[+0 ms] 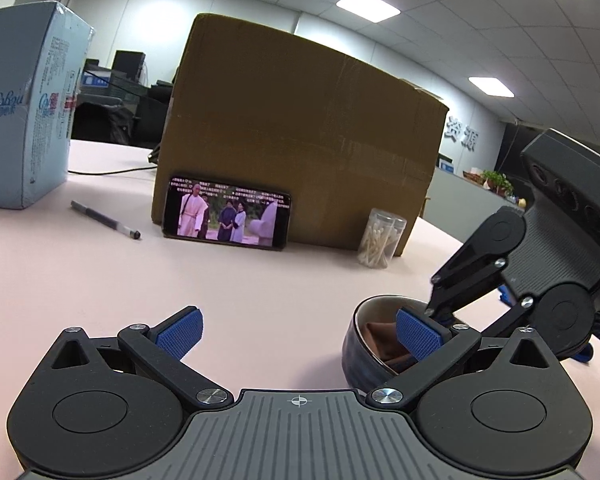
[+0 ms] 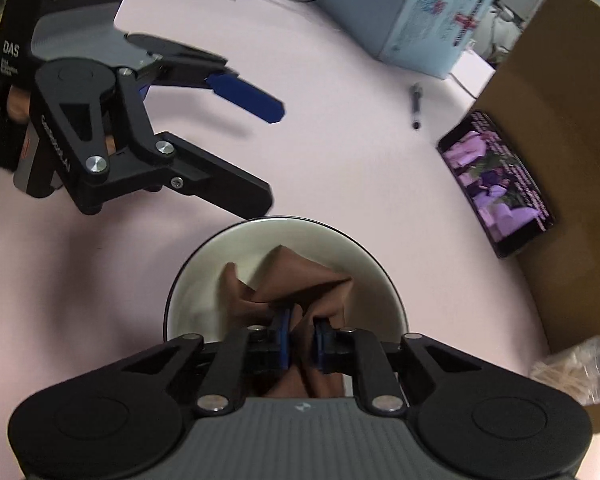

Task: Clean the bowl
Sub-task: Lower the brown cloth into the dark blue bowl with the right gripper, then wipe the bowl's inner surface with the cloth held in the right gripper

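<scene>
Bowl (image 2: 288, 280) sits on the pink table (image 2: 340, 140), dark on the outside, pale inside, w/ a brown cloth (image 2: 300, 284) bunched up in it. Right gripper (image 2: 302, 340) points steeply down into the bowl, jaws pinched nearly together on a fold of that cloth; blue pads press the fabric from both sides. Left gripper (image 1: 298, 330) is spread wide & holds nothing. Its right-hand finger (image 1: 418, 334) sits at the bowl's near rim, the other finger over bare table; can't tell if the finger actually touches the rim. Seen from the right wrist cam, left gripper hovers just beside the bowl, fingers apart.

Behind the bowl: big cardboard box (image 1: 300, 128), a phone (image 1: 226, 214) leaning against it w/ video playing, clear tub of cotton swabs (image 1: 380, 238) near the box corner. Pen (image 1: 106, 220) lies flat further left, near a light blue carton (image 1: 24, 120).
</scene>
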Tool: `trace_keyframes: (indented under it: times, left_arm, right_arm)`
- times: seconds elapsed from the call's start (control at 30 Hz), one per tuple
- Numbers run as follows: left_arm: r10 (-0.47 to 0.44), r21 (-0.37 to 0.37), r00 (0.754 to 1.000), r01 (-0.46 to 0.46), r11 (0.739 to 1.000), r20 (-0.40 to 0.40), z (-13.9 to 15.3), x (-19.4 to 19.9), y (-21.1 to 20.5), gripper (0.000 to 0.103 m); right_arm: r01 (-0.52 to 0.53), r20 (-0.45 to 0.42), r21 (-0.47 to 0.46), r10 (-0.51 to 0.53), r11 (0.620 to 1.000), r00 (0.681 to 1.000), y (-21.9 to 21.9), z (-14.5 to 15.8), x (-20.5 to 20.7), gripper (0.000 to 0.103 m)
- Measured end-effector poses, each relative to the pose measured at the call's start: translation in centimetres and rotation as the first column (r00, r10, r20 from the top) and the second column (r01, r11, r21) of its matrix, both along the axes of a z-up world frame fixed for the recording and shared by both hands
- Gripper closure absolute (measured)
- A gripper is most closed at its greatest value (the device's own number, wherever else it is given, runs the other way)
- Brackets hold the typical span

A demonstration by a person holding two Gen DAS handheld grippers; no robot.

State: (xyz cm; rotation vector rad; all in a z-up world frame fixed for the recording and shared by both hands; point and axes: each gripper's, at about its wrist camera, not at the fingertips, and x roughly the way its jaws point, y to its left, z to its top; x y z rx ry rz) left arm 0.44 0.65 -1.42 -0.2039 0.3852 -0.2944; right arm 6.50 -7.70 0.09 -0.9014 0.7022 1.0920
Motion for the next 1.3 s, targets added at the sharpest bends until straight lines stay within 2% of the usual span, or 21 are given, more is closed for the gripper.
trace_keyframes:
  times: [0.13,0.27,0.37,0.43,0.57,0.8,0.97,1.1,1.3]
  left_arm:
    - [-0.007,0.001,1.0,0.007,1.0,-0.01,-0.1,0.1,-0.2,0.0]
    - [0.001,-0.001,1.0,-0.001,1.0,-0.031,-0.3,0.4,-0.2,0.0]
    - [0.004,-0.001,0.999,-0.004,1.0,-0.048,-0.4,0.5,-0.2,0.0]
    - [0.006,-0.003,0.999,-0.006,1.0,-0.054,-0.4,0.6,-0.1,0.0]
    - [0.002,-0.006,0.999,-0.002,1.0,-0.046,-0.5,0.4,-0.1,0.0]
    - [-0.02,-0.009,0.999,0.02,1.0,-0.044,-0.4,0.4,-0.2,0.0]
    - [-0.027,-0.003,0.998,0.027,1.0,-0.061,-0.5,0.6,-0.4,0.0]
    - [-0.021,0.005,0.994,0.022,1.0,-0.107,-0.8,1.1,-0.6,0.0]
    - [-0.035,0.004,0.989,0.036,0.999,-0.141,-1.1,1.6,-0.6,0.0]
  right_arm:
    - [-0.016,0.039,-0.024,0.017,1.0,0.999,1.0,-0.2,-0.5,0.091]
    - [0.035,0.137,-0.105,-0.02,0.994,0.99,0.7,-0.5,-1.1,0.091]
    - [0.059,0.162,-0.153,-0.033,0.987,0.986,0.5,-0.7,-1.5,0.091]
    - [0.061,0.141,-0.164,-0.038,0.985,0.989,0.4,-0.5,-2.0,0.092]
    - [0.03,0.058,-0.114,-0.023,0.993,0.998,0.9,0.3,-2.6,0.093]
    - [0.048,0.096,-0.054,-0.043,0.997,0.994,1.6,-0.3,-1.7,0.092]
    - [0.074,0.139,-0.104,-0.059,0.992,0.989,0.9,-0.6,-0.8,0.092]
    - [0.061,0.112,-0.117,-0.048,0.991,0.993,0.0,-0.4,-0.9,0.092]
    - [-0.022,0.026,-0.065,0.023,0.998,0.999,-0.2,0.1,-1.5,0.092]
